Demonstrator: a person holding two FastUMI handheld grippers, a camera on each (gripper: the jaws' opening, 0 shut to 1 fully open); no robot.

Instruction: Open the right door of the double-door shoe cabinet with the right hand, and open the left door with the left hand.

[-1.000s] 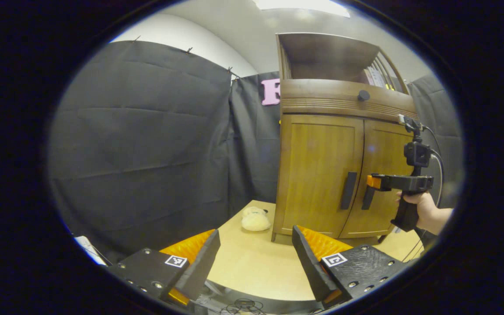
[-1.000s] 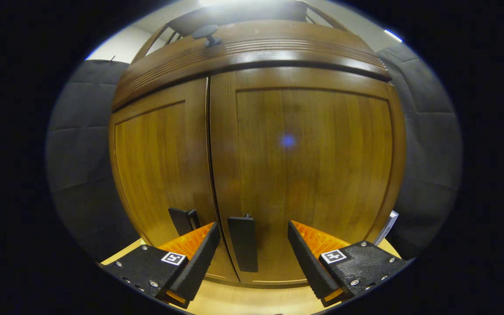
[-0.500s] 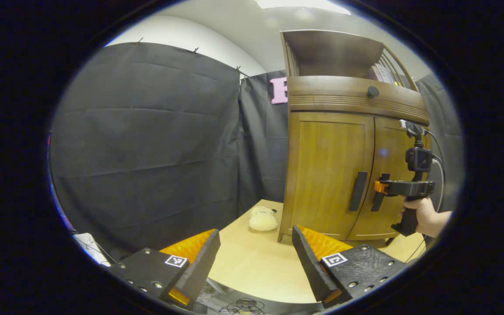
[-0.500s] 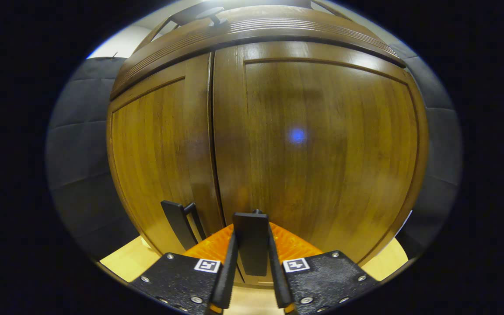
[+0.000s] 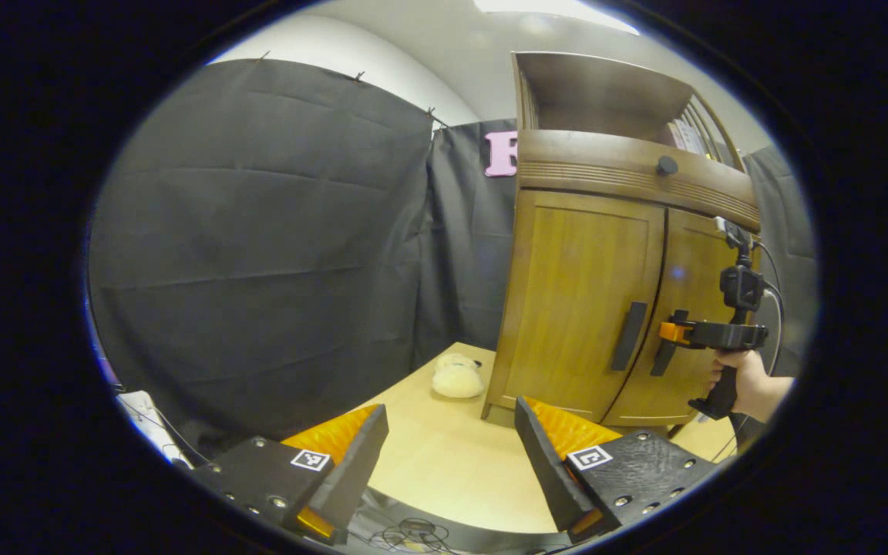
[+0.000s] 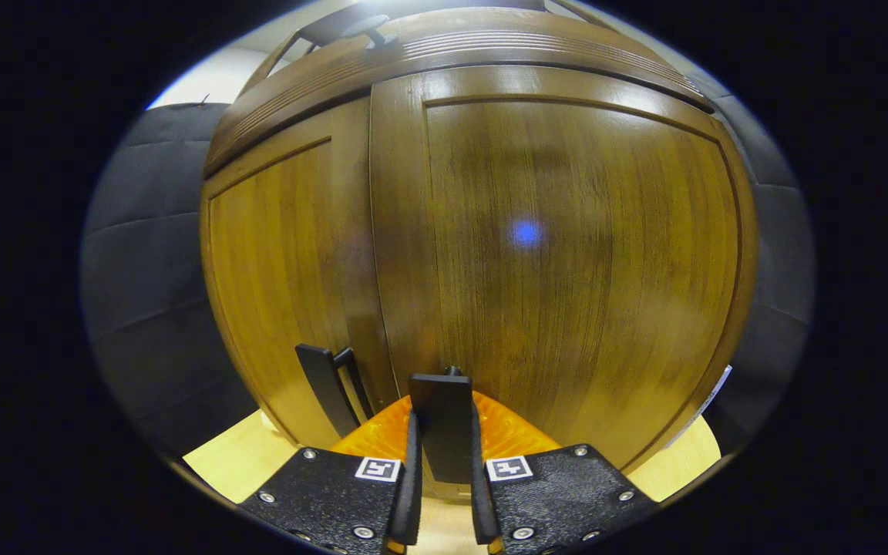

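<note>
In the left gripper view, the left gripper (image 5: 444, 462) hung spread and empty, well short of the shoe cabinet (image 5: 590, 231). In the right gripper view, the right gripper (image 6: 441, 493) stayed clenched on the right door's handle (image 6: 441, 424); that door (image 6: 552, 254) had perhaps begun swinging out.

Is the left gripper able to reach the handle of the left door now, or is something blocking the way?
Probably yes. The left gripper is open and well back from the cabinet, with bare table ahead. The left door handle is uncovered; the right gripper sits on the right door handle beside it.
</note>
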